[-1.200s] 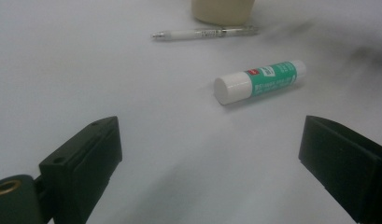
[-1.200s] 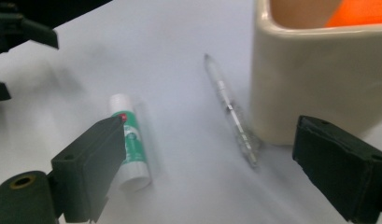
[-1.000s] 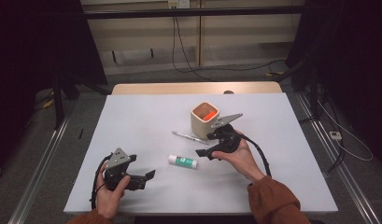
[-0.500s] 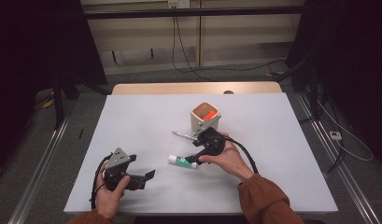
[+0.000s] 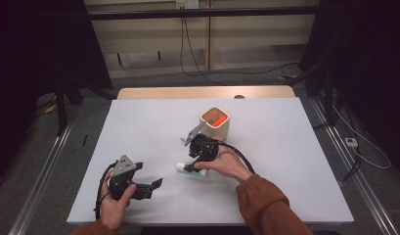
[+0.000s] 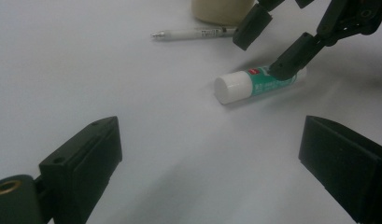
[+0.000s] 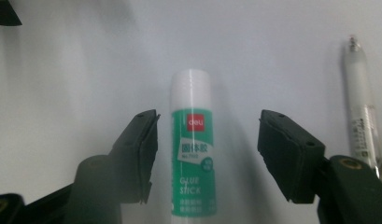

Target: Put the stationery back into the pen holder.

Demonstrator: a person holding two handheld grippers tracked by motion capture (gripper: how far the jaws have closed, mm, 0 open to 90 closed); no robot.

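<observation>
Glue stick (image 7: 193,154), green with a white cap, lies flat on a large white table (image 5: 295,161), near its middle. A cream pen holder (image 5: 215,122) with an orange inside stands just beyond it, and a white pen (image 6: 193,33) lies between the two. The person's right gripper (image 5: 191,166) points down over the glue stick; its jaws have just been closing and now straddle the tube, one on each side, with a gap on the far side and the near one close, so nothing is gripped yet. The left gripper (image 5: 156,185) rests well apart toward the table's near left, jaws wide and holding nothing.
</observation>
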